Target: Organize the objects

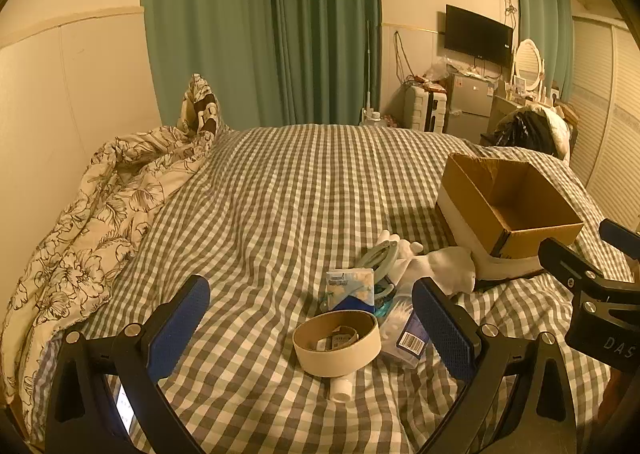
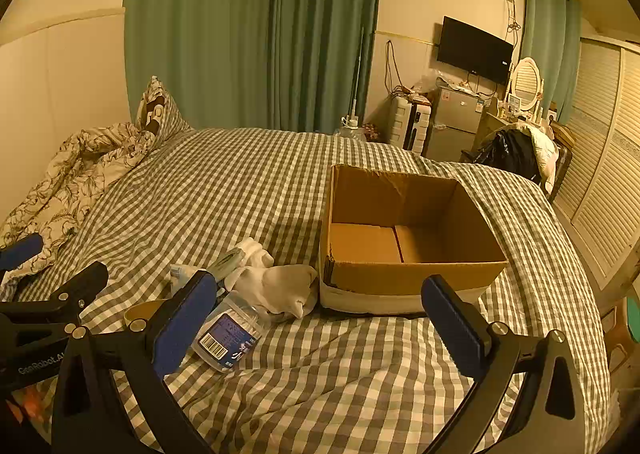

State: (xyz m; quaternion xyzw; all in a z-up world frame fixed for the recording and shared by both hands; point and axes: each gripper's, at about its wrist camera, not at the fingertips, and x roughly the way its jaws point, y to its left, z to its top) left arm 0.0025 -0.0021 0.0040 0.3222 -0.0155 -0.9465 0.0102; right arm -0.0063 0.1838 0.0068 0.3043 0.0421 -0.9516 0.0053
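1. On the grey-and-white checked bedcover (image 1: 280, 190), the left wrist view showed a small heap of clutter just left of the open brown cardboard box (image 1: 516, 206): a wide roll of cream masking tape (image 1: 337, 342) nearest the camera, a blue-and-white tissue packet (image 1: 351, 288) behind it, a clear plastic tub with a barcode label (image 1: 404, 334) beside the tape, and white socks (image 1: 444, 266) touching the box's near corner.
2. The left gripper (image 1: 312, 326) was released, jaws spread wide, with the tape roll lying between them but untouched.
3. To do this pick well, I judged the pads should straddle the roll's outer wall and close squarely, as a small white tube (image 1: 341, 388) lay tucked against the roll's near edge.
4. In the right wrist view, the box (image 2: 404, 250) stood empty, its near wall just beyond the right gripper (image 2: 320, 318), which was also released and held nothing.
5. Left of the box, the socks (image 2: 280, 286) and the tub (image 2: 228, 334) lay close together.
6. Open cover stretched behind the box; the bed's edge fell away to its right, so carrying from the left looked safest.
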